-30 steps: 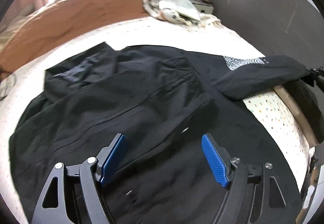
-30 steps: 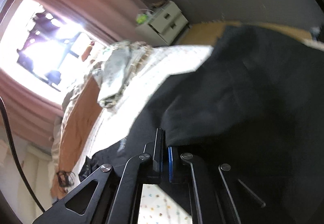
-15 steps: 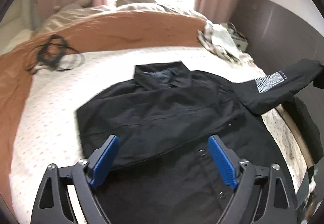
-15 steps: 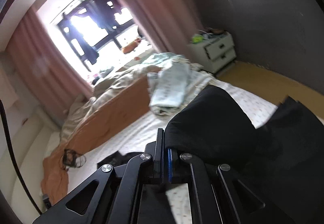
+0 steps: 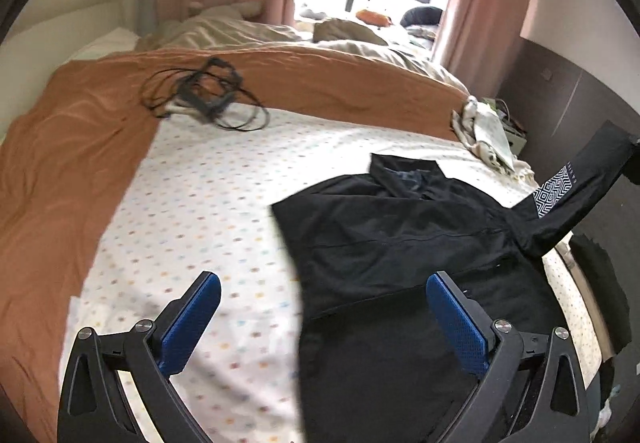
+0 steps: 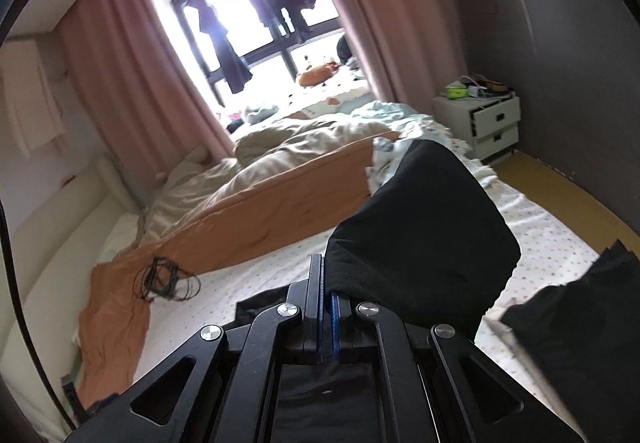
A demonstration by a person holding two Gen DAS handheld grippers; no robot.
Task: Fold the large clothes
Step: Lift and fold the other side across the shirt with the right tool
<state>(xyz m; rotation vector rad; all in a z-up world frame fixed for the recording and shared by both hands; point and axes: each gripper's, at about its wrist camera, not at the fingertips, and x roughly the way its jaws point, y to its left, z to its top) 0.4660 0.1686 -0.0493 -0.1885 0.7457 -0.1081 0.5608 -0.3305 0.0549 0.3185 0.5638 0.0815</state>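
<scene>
Black jacket [image 5: 400, 243] lies spread on the dotted bedsheet [image 5: 208, 203], near its right edge. Left gripper [image 5: 324, 319] hangs above it, fingers spread wide. Right gripper [image 6: 326, 307] is clamped on the raised sleeve [image 6: 424, 231].

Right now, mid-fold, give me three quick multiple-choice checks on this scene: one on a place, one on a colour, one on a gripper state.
1. Where does the tangle of black cables lie?
A. on the nightstand
B. at the edge of the orange blanket on the bed
C. on the black jacket

2. What colour are the left gripper's finger pads?
A. blue
B. red
C. green

3. How is the right gripper?
A. wide open, empty
B. shut on the jacket sleeve
C. out of view

Answers: 1 B, the cables straddle the blanket's edge and the dotted sheet. 2 A, both pads show blue. 3 B, black fabric is pinched between its closed fingers.
</scene>
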